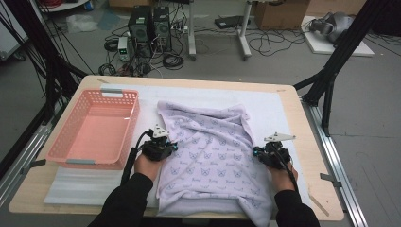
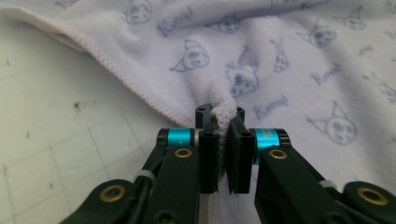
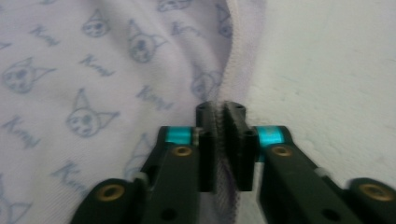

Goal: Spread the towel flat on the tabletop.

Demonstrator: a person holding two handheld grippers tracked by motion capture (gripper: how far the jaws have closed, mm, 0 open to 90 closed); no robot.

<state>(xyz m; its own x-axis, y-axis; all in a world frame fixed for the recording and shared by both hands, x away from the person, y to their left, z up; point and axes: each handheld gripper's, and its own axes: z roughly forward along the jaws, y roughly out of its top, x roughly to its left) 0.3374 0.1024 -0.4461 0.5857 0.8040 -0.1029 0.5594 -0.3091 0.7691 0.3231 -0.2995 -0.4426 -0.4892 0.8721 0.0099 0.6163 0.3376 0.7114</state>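
Both tongs clamped on cloth: the left gripper (image 1: 163,142) has its jaws pinched together on a raised fold near the left hem of the lilac towel (image 1: 208,151), and the right gripper (image 1: 269,150) is pinched on the opposite, right hem, a thin ridge of fabric standing between its pads (image 3: 208,154). In the left gripper view the fold rises as a bunched ridge from between the pads (image 2: 209,158), so the grip looks firm. The towel lies spread over the white mat (image 1: 279,109) at table centre, its long axis running away from the person, near end hanging over the table's front edge. The two grips sit about level with each other across the towel's width, each hand on its own side, neither nearer. Judgement: the coming move turns on this symmetry, most likely a lift or fold along the long axis, both sides carried together. Pink basket (image 1: 61,151) stands left of the towel, just beside the left gripper, nothing in it.
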